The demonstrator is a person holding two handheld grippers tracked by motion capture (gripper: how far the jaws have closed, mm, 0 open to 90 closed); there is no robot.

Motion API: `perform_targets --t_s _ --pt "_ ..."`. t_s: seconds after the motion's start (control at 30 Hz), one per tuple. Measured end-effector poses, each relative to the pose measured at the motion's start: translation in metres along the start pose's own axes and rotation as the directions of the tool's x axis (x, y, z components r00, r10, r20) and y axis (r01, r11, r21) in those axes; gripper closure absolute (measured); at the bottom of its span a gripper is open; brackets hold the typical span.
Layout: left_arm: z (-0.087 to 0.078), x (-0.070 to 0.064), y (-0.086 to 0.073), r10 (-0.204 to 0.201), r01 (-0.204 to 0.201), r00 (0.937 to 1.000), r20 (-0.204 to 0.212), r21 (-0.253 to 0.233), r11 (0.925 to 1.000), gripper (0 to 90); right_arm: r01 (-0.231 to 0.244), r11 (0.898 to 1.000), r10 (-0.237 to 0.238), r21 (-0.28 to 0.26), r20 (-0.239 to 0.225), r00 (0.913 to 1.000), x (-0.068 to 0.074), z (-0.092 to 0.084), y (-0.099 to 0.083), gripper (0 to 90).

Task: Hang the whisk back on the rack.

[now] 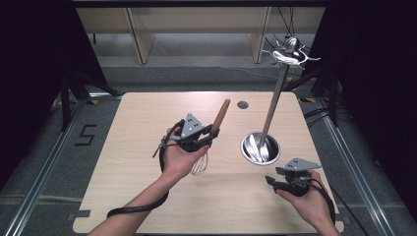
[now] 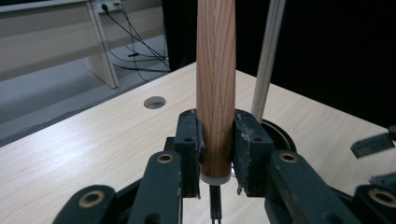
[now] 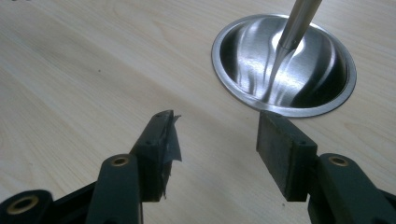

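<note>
High view: right hand low at the near edge, right gripper [image 1: 273, 175] with jaws spread wide, nothing between them. Farther in, the left gripper [image 1: 213, 132] clamps the wooden-handled wire whisk [image 1: 220, 116], handle tilted up, above the pale wooden table [image 1: 137, 147]. Beyond, the round steel bowl [image 1: 260, 148] holds a tall metal stand [image 1: 273, 98].
</note>
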State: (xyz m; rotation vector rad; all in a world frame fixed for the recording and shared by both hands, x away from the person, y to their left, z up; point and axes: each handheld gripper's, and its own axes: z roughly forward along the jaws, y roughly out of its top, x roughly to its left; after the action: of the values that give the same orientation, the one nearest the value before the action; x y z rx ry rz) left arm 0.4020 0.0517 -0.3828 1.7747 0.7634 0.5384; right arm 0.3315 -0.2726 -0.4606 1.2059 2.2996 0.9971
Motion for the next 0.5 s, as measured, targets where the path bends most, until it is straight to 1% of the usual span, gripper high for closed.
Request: perform_targets --t_s 0.03,0.07,0.1,0.13,0.17,0.2,0.23,0.33,0.37,0.43,0.5 --pt "0.001 -0.001 0.001 -0.003 0.003 1.0 -0.007 -0.007 1.0 72.6 -0.003 1.0 0.003 0.001 -0.002 1.0 0.0 0.0 0.0 47.5" --pt "0.001 -0.004 0.002 -0.005 0.005 0.9998 -0.021 -0.018 0.9998 72.6 -0.002 1.0 0.002 -0.009 -0.002 1.0 0.0 0.001 0.0 47.4" --pt "0.001 -0.004 0.002 -0.005 0.005 0.9998 -0.021 -0.018 0.9998 72.6 -0.002 1.0 0.002 -0.009 -0.002 1.0 0.0 0.001 0.0 47.4" --pt "0.002 -0.006 0.004 -0.004 0.003 0.9992 -0.039 -0.025 0.9997 72.6 -0.002 1.0 0.002 -0.009 -0.002 1.0 0.0 0.001 -0.001 47.4" --pt "0.002 -0.006 0.004 -0.004 0.003 0.9992 -0.039 -0.025 0.9997 72.6 0.008 1.0 -0.008 -0.009 -0.004 1.0 -0.001 0.001 -0.001 47.3" --pt "0.003 -0.008 0.005 -0.006 0.004 0.9986 -0.052 -0.037 0.9993 72.6 0.033 0.999 -0.033 -0.019 -0.002 0.9994 -0.002 0.002 0.0 47.2" --pt "0.003 -0.008 0.005 -0.006 0.004 0.9986 -0.052 -0.037 0.9993 72.6 0.033 0.999 -0.033 -0.019 -0.002 0.9994 -0.002 0.002 0.0 47.2" --pt "0.003 -0.01 0.007 -0.007 0.004 0.9971 -0.075 -0.047 0.9989 72.6 0.045 0.999 -0.045 -0.015 -0.003 0.999 -0.003 0.002 -0.001 47.2" --pt "0.003 -0.01 0.008 -0.008 0.003 0.9959 -0.09 -0.052 0.9987 72.6 0.008 1.0 -0.008 -0.012 -0.003 1.0 0.0 0.002 -0.001 47.2" --pt "0.004 -0.011 0.01 -0.012 0.006 0.9946 -0.103 -0.06 0.9982 72.6 0.014 1.0 -0.014 -0.015 -0.002 0.9999 -0.001 0.002 -0.001 47.2" --pt "0.005 -0.012 0.011 -0.02 0.013 0.9948 -0.1 -0.067 0.9977 72.6 0.014 1.0 -0.014 -0.015 -0.002 0.9999 -0.001 0.002 -0.001 47.1"
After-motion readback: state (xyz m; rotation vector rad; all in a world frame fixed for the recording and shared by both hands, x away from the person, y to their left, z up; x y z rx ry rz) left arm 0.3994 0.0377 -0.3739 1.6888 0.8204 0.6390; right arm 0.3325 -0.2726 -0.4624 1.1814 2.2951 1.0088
